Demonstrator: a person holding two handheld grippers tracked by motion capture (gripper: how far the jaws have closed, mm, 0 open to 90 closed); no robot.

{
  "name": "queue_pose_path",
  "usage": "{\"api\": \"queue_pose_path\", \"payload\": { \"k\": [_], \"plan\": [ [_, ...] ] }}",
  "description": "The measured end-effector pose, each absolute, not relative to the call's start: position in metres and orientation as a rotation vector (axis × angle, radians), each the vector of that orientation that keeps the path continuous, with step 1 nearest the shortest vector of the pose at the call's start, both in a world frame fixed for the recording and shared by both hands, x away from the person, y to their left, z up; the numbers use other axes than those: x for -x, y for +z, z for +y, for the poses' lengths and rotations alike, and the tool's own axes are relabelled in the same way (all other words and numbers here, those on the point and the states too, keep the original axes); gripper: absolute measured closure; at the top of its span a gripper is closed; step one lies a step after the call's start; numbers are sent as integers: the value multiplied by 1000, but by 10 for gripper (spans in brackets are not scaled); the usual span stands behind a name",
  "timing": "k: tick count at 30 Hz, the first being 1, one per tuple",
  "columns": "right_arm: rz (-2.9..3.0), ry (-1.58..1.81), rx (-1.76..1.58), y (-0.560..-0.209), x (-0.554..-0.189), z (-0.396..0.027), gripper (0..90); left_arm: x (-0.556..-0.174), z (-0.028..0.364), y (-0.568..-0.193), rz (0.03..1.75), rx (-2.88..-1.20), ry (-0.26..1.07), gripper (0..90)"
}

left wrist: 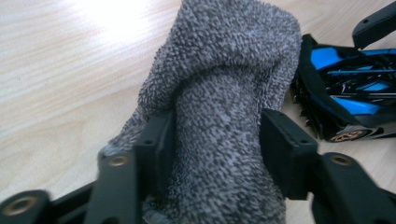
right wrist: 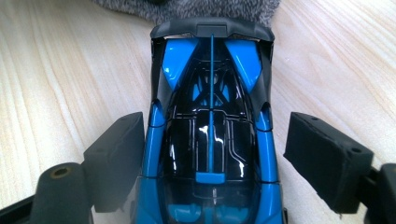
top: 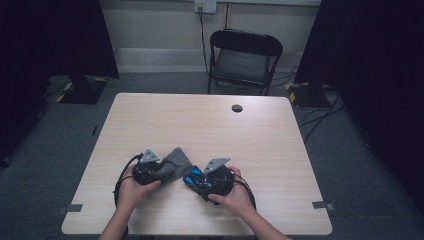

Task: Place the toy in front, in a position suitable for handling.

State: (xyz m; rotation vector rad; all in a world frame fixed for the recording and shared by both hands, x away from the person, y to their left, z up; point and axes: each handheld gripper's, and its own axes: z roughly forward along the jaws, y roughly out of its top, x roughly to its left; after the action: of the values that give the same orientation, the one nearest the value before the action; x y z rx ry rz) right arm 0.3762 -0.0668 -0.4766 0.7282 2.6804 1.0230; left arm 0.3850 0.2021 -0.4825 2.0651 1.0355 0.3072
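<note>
A grey fuzzy cloth (top: pixel 177 160) lies bunched on the wooden table (top: pixel 210 125) near its front edge. In the left gripper view the cloth (left wrist: pixel 224 60) runs between the two black jaws of my left gripper (left wrist: pixel 215 126); its pile brushes both pads without being pinched, so the gripper is open. A blue and black toy car (right wrist: pixel 210 93) sits between the jaws of my right gripper (right wrist: pixel 212 140). The left pad rests against the car's side and the right pad stands off it. The car's nose touches the cloth (right wrist: pixel 210 9). In the high view both grippers (top: pixel 162 170) (top: pixel 196 179) face each other.
A round cable hole (top: pixel 237 108) sits near the table's far edge. A black folding chair (top: pixel 245 60) stands behind the table. Dark curtains hang at both sides, and cables run over the floor at the right (top: pixel 320 115).
</note>
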Motion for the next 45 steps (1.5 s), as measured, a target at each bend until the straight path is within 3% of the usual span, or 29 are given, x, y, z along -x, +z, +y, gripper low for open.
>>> {"api": "queue_pose_path", "payload": {
  "k": [4,10,14,23,36,45],
  "plan": [
    [2683,1020,-731,-476,-377,-67,180,-385,204,-480,1038,-2049,282,327],
    [2686,1026,-718,-472,-378,-69,178,-380,206,-470,1029,-2041,274,267],
    [2664,1038,-681,-463,-378,-68,219,-373,208,-464,1036,-2064,266,250],
    [2626,1095,-701,-439,-388,-65,195,-358,225,-459,1042,-2061,273,239],
    [2690,1114,-556,-439,-392,-22,225,-341,243,-460,1044,-2070,233,212],
    [2717,1141,-555,-445,-403,0,199,-336,257,-468,1017,-2076,205,215]
  ]
}}
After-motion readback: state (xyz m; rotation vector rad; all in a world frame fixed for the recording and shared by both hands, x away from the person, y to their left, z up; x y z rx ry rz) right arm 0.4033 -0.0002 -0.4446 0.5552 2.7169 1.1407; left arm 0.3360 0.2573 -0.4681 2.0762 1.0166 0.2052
